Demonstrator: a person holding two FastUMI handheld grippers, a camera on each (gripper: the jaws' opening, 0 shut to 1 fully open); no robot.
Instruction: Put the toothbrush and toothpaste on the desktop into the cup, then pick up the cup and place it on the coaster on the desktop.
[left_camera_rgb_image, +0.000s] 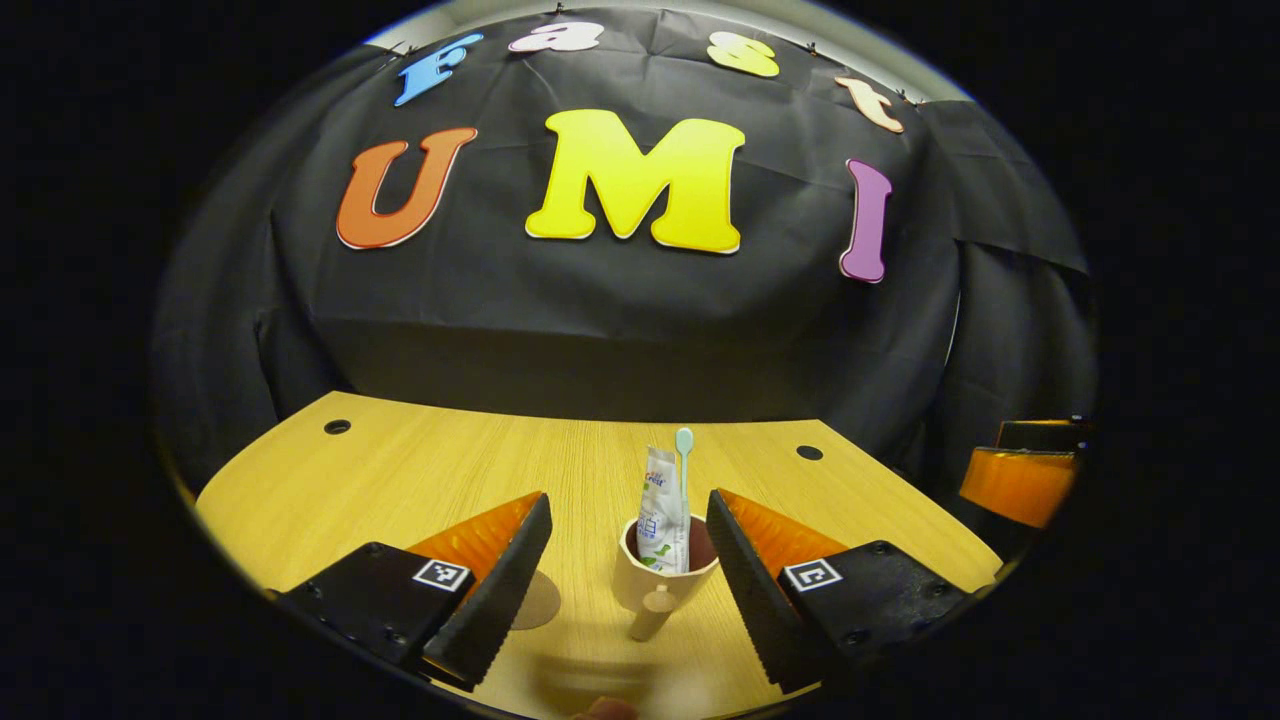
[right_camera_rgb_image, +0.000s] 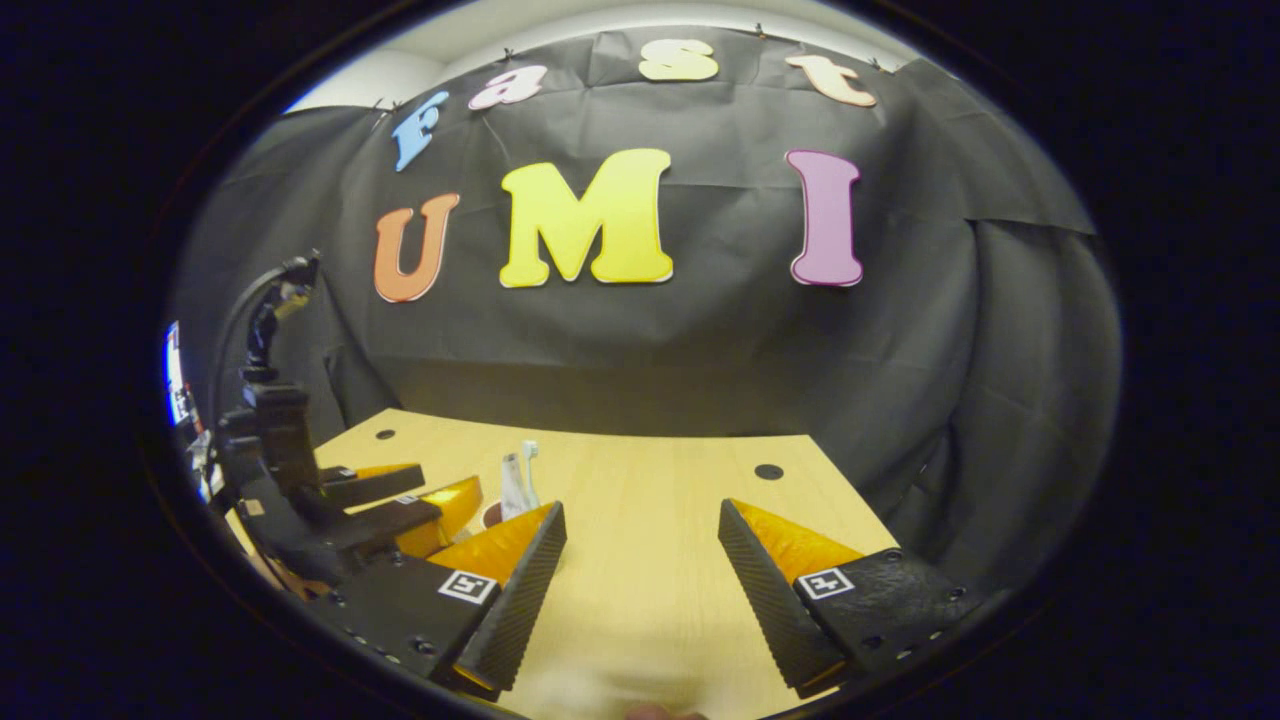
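A beige cup (left_camera_rgb_image: 665, 578) stands on the wooden desktop (left_camera_rgb_image: 420, 480), its handle (left_camera_rgb_image: 650, 612) pointing towards me. A white toothpaste tube (left_camera_rgb_image: 658, 510) and a pale green toothbrush (left_camera_rgb_image: 684, 465) stand upright inside it. My left gripper (left_camera_rgb_image: 628, 500) is open, one finger on either side of the cup and apart from it. A round tan coaster (left_camera_rgb_image: 538, 600) lies left of the cup, partly hidden by the left finger. My right gripper (right_camera_rgb_image: 641, 507) is open over bare desktop. In its view, the toothpaste (right_camera_rgb_image: 512, 485) and toothbrush (right_camera_rgb_image: 530, 455) rise behind the left gripper (right_camera_rgb_image: 385, 500).
Two dark cable holes (left_camera_rgb_image: 337, 427) (left_camera_rgb_image: 809, 452) mark the desk's far corners, just before the black cloth wall. An orange and black part of the other gripper (left_camera_rgb_image: 1020, 480) sits off the desk's right edge. A dark stand with a cable (right_camera_rgb_image: 265, 340) rises at the left.
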